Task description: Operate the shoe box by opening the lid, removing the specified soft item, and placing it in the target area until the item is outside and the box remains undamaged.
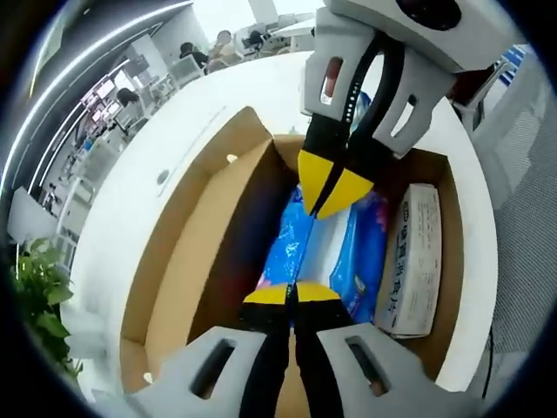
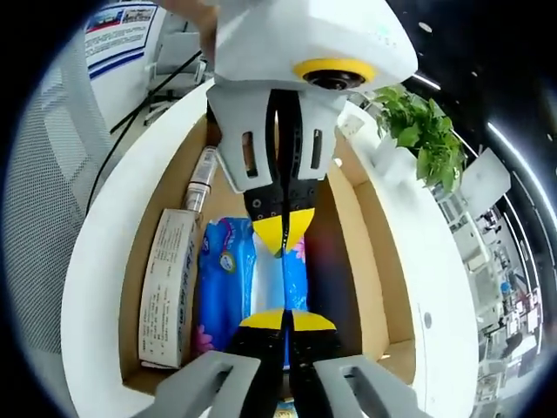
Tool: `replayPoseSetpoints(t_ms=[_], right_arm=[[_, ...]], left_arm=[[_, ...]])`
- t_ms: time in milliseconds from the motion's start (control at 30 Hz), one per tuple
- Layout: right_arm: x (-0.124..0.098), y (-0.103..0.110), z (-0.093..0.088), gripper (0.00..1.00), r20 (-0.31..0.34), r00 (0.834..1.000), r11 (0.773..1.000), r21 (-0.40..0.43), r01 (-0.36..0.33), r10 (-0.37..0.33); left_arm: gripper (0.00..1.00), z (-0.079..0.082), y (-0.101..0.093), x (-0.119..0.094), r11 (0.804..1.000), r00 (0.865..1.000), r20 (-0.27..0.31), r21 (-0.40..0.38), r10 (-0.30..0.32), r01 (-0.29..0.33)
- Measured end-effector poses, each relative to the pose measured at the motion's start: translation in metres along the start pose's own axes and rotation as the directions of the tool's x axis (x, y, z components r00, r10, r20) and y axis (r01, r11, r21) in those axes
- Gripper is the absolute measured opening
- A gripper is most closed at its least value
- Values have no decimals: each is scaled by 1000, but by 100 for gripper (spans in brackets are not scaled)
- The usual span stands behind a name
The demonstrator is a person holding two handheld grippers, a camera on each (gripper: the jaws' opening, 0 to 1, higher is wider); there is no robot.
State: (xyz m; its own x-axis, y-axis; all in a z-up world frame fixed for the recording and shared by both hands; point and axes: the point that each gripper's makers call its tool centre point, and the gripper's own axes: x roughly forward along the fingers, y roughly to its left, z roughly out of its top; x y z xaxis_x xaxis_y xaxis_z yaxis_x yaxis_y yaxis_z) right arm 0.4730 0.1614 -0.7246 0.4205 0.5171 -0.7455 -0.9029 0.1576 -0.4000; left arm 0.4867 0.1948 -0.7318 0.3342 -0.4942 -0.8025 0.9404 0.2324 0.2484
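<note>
The shoe box [image 1: 187, 261] is open and sits on a white desk [image 1: 174, 139]. In the left gripper view its brown cardboard interior fills the centre of the frame, with the raised lid flap along the left side.

Inside the box lies the soft item, a blue plastic-wrapped pack [image 1: 335, 252] with a white central band and pink flower print. It occupies the middle of the box floor. A flat white carton [image 1: 413, 261] with printed text lies beside it, at centre right in the left gripper view and at lower left in the right gripper view [image 2: 165, 292]. A small tube [image 2: 202, 178] lies at the end of the carton, toward the upper left.

The left hand-held gripper [image 1: 291, 292] rises from the bottom of its view. Its yellow-tipped jaws are closed together directly over the pack; whether they pinch the wrapper cannot be determined.

The right hand-held gripper [image 2: 287, 318] enters from the bottom of its view, jaws likewise closed tip to tip above the pack [image 2: 231, 279]; contact cannot be confirmed.

A potted plant [image 2: 422, 131] stands at upper right in the right gripper view.
</note>
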Motion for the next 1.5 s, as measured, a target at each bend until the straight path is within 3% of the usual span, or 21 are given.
replayPoseSetpoints(t_ms=[700, 1500], right_arm=[[-31, -17, 43, 0, 92, 994, 997, -27, 70, -67], [-79, -40, 77, 0, 169, 973, 988, 14, 155, -155]], left_arm=[[0, 14, 16, -52, 996, 997, 16, 31, 78, -79], [0, 50, 32, -101, 984, 988, 63, 105, 139, -145]])
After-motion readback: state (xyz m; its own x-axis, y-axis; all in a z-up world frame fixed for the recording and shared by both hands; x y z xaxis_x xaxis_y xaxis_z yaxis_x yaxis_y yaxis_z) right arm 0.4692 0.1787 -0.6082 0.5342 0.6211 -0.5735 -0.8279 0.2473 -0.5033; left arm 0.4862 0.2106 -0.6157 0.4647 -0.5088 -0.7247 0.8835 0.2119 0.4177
